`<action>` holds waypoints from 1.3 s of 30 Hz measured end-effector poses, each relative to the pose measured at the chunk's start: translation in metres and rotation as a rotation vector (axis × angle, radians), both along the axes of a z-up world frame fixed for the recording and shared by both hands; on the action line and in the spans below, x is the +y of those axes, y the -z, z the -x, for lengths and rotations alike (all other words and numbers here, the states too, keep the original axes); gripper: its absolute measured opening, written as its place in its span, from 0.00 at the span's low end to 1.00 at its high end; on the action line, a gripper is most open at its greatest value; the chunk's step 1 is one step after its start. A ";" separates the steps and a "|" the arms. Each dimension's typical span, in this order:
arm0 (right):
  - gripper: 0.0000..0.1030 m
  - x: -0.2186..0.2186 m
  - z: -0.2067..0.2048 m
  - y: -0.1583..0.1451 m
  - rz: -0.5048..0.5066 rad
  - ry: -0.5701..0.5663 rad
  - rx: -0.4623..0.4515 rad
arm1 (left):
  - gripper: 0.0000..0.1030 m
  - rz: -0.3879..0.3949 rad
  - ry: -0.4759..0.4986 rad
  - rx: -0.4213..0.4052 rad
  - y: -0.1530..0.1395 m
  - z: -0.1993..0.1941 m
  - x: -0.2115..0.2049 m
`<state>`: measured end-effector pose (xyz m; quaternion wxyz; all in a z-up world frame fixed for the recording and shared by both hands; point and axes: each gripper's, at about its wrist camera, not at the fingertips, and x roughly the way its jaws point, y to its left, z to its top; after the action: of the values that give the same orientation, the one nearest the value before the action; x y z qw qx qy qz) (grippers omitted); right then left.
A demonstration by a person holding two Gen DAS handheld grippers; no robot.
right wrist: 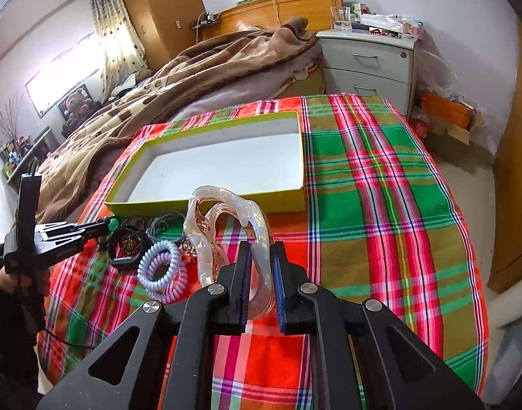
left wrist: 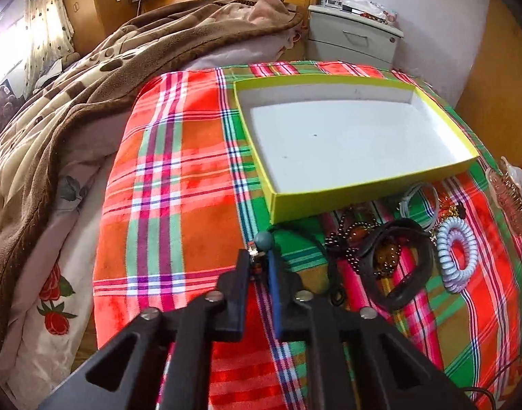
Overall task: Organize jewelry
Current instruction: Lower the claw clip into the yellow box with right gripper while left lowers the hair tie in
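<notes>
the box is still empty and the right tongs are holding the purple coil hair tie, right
Not quite. The box is empty, but the right tongs are shut on the clear pink hair claw. The purple coil hair tie lies on the plaid cloth. The right wrist view shows it.

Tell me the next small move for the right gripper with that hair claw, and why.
Probably carry it forward over the yellow-green box and let go there. The right gripper is shut on the translucent hair claw, the box just beyond lies open and holds nothing, and the left gripper works the pile well aside.
</notes>
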<state>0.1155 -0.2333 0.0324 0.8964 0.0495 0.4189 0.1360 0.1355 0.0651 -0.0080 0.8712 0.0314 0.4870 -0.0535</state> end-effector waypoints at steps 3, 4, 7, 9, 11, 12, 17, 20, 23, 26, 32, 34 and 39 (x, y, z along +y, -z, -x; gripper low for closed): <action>0.12 0.001 -0.002 -0.003 0.002 -0.003 -0.008 | 0.10 0.017 -0.012 -0.015 -0.007 0.001 0.005; 0.12 0.001 -0.003 -0.005 0.002 -0.003 -0.012 | 0.10 0.019 -0.020 -0.026 -0.010 0.002 0.007; 0.12 0.000 -0.005 -0.010 -0.001 0.001 -0.022 | 0.10 0.030 -0.025 -0.050 -0.022 0.005 0.012; 0.12 0.000 -0.006 -0.014 0.002 0.003 -0.032 | 0.10 0.037 -0.023 -0.068 -0.031 0.008 0.014; 0.12 -0.001 -0.009 -0.019 0.002 0.005 -0.043 | 0.10 0.042 -0.020 -0.095 -0.043 0.011 0.015; 0.12 -0.001 -0.010 -0.023 0.002 0.006 -0.052 | 0.10 0.050 -0.021 -0.106 -0.049 0.011 0.016; 0.12 0.003 -0.027 -0.039 0.017 0.007 -0.082 | 0.10 0.066 -0.014 -0.172 -0.078 0.003 0.014; 0.12 0.006 -0.042 -0.045 0.030 0.007 -0.091 | 0.10 0.088 -0.004 -0.190 -0.088 -0.010 0.010; 0.12 0.010 -0.060 -0.046 0.040 0.014 -0.081 | 0.10 0.108 0.001 -0.191 -0.090 -0.027 0.005; 0.12 0.013 -0.081 -0.042 0.055 0.023 -0.063 | 0.10 0.121 -0.005 -0.174 -0.086 -0.046 0.002; 0.12 0.019 -0.115 -0.025 0.080 0.032 -0.013 | 0.10 0.145 -0.001 -0.119 -0.067 -0.078 -0.008; 0.12 0.020 -0.125 -0.018 0.083 0.036 0.012 | 0.10 0.149 -0.001 -0.103 -0.060 -0.088 -0.011; 0.12 0.028 -0.146 -0.001 0.098 0.016 0.063 | 0.10 0.125 0.000 -0.069 -0.043 -0.107 -0.020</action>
<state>0.2611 -0.2056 0.0336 0.8852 0.0132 0.4526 0.1064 0.2430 0.0451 0.0346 0.8878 -0.0216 0.4522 -0.0826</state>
